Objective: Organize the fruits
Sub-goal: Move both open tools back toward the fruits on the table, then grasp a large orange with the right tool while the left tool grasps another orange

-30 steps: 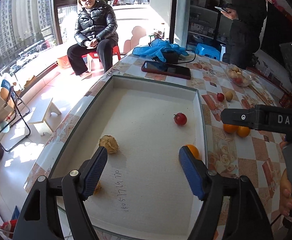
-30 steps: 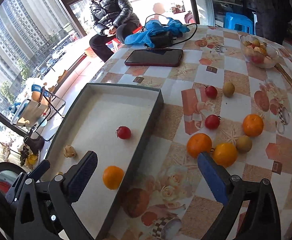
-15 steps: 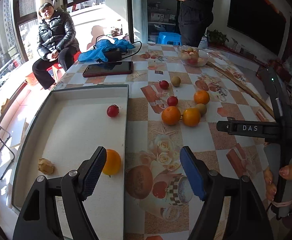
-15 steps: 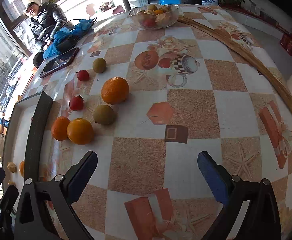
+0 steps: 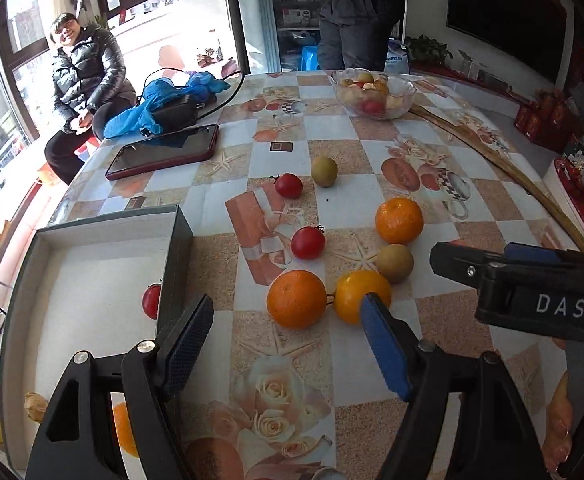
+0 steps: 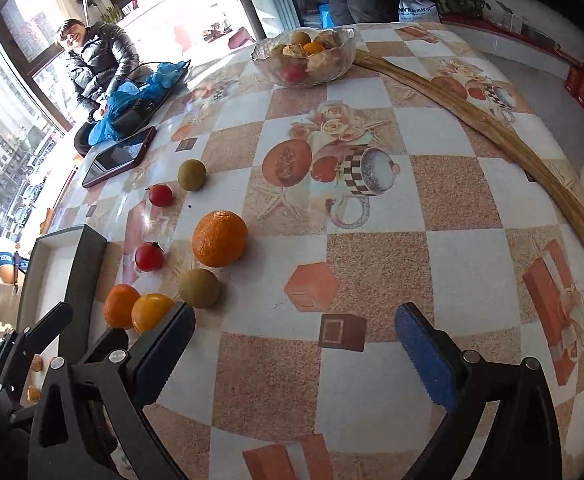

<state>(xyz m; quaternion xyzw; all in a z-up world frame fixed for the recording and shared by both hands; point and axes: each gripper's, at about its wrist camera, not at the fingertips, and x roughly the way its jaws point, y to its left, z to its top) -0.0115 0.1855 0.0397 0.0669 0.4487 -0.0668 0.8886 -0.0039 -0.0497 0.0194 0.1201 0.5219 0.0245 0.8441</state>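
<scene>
Sunlit windows [image 5: 23, 56], patterned table [image 5: 444, 148], dark wall screen [image 5: 504, 12].

The tray wall [image 5: 175, 264] hid half a tomato [image 5: 151, 301]; the left gripper [image 5: 287, 350] covered most of an orange [image 5: 125, 428] inside the tray.

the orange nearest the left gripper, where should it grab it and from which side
Take the orange across its widest middle, coming down from above. It is round and touches the yellow-orange fruit on its right, so the left gripper, open, should close front to back, not left to right.
</scene>
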